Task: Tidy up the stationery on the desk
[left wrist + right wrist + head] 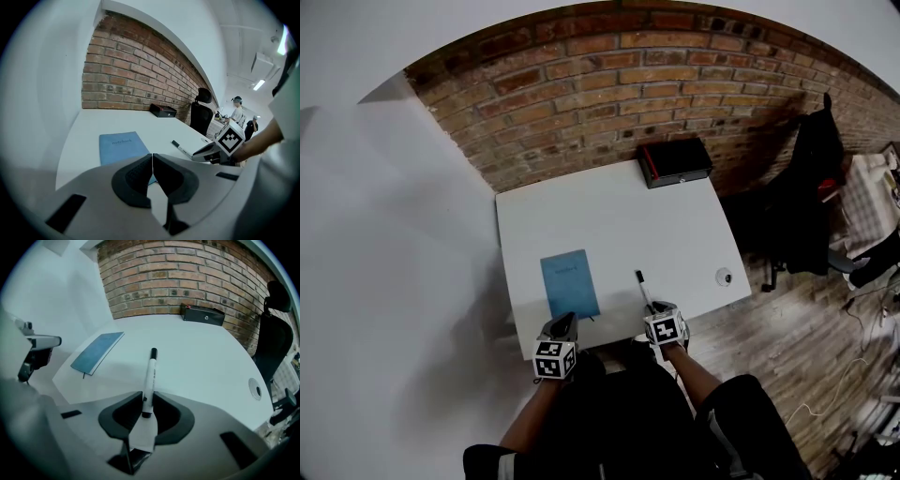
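The white table (609,216) has its far edge against the brick wall (581,84), its left edge beside a plain white wall, and its right edge open to the wooden floor (806,347). The person stands at the near edge. Most of the top is bare, with wide free room across the middle and toward the far left corner. A black box (674,162) sits at the far right corner against the bricks. A small round grommet (724,277) lies near the right edge, and a dark office chair (811,197) stands off that side, apart from the table. The blue notebook (570,283) lies flat near the front edge, left of centre. The marker (151,371), white with a black cap, lies to the notebook's right with its cap pointing toward the wall. The right hand-held gripper (148,397) has its jaws set narrowly on the marker's near end, which fills the gap between them while the rest of the barrel rests on the table. The left hand-held gripper (153,157) has its jaws fully together with nothing between them, and it sits at the notebook's near right corner. Its own body hides that corner, so contact with the cover cannot be made out. The two hand-held grippers are near each other at the front edge, with a strip of bare table between them. Print on the notebook cover and marker barrel is too small to read, and the people behind the chair are only distant shapes.
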`<action>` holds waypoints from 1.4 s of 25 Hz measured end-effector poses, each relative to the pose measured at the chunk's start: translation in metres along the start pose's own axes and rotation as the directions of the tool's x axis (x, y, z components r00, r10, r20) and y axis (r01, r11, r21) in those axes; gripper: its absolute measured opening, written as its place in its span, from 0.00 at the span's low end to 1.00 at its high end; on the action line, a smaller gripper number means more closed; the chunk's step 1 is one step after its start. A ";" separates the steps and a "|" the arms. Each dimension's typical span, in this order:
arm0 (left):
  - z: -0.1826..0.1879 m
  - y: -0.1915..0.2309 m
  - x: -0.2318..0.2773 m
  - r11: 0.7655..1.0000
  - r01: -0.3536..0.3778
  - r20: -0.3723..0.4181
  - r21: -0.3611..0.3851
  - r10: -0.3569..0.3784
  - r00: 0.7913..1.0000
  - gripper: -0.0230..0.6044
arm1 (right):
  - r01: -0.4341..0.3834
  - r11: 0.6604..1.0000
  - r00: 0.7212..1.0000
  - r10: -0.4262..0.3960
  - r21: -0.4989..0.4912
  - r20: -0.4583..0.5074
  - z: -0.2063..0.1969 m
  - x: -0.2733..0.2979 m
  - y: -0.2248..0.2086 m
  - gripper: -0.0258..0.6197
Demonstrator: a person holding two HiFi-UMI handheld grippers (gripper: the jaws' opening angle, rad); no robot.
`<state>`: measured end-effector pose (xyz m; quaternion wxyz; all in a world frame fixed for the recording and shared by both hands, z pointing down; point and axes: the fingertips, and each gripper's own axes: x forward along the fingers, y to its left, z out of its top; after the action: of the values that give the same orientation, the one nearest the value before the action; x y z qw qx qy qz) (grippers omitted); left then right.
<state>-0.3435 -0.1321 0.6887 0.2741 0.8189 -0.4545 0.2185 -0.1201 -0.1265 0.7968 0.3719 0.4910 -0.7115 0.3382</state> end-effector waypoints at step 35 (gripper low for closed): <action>-0.004 0.047 -0.016 0.995 -0.068 0.023 -0.072 0.070 0.997 0.06 | -0.117 0.993 0.983 0.113 0.024 0.145 0.100 0.008 0.074 0.17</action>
<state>-0.3920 -0.1401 0.6940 0.2895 0.7951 -0.4935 0.2012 -0.2121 -0.1931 0.7454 0.2919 0.4780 -0.7579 0.3345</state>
